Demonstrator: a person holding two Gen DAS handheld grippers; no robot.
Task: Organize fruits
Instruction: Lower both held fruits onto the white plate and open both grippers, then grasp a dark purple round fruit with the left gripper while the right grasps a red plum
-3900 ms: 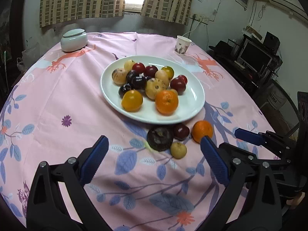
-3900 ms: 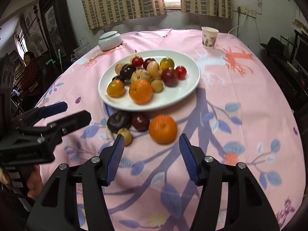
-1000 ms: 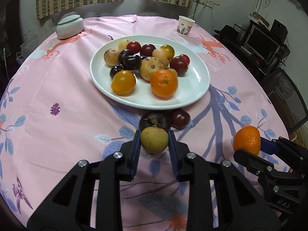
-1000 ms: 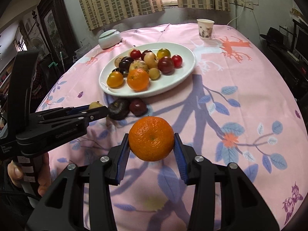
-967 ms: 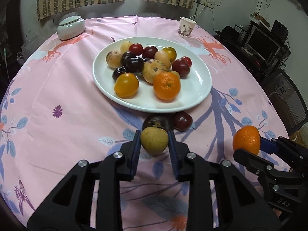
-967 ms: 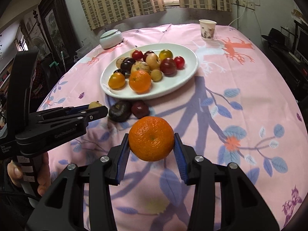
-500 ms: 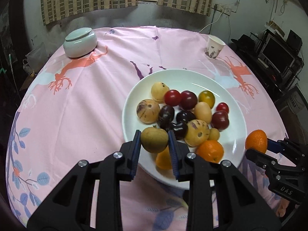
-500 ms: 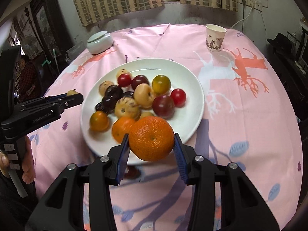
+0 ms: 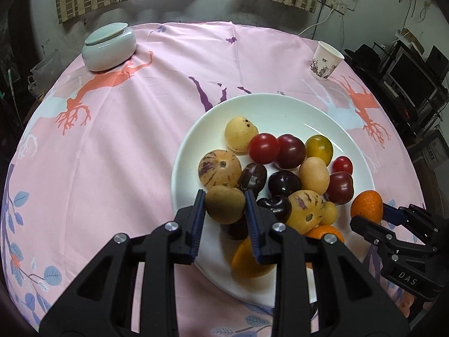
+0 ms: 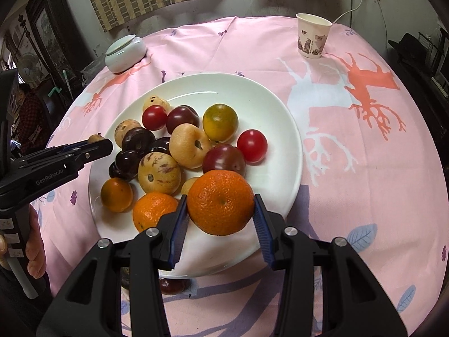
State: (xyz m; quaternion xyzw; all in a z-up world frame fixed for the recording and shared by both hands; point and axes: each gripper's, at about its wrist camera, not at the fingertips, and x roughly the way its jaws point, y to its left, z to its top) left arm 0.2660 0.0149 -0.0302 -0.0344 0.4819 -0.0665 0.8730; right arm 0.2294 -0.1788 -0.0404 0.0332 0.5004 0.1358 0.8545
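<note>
Striped curtains hang behind the round bench (image 10: pixel 364 146), which I see draped in smooth pink cloth printed with coral deer and blue leaves. At its middle sits one glossy white oval plate (image 10: pixel 275 106) heaped with round fruit: two shiny red tomatoes, dark purple plums, pale striped melons and a few oranges among them. My left gripper (image 9: pixel 224 207) has its blue ribbed fingers (image 9: pixel 197 219) closed as tight as they go on a small dull brown fruit (image 9: pixel 224 207), held over the near left rim of the plate. My right gripper (image 10: pixel 220 216) has its fingers (image 10: pixel 262 230) part open and pressed on both sides of a pebbly-skinned orange (image 10: pixel 220 205), over the plate's near edge, just beside a second orange (image 10: pixel 153 213) lying on the plate. One dark red fruit (image 10: pixel 171 286) lies on the cloth just off the plate's near rim. Far left stands one pale glazed lidded jar (image 9: pixel 109 47); far right, one printed paper cup (image 10: pixel 313 35).
</note>
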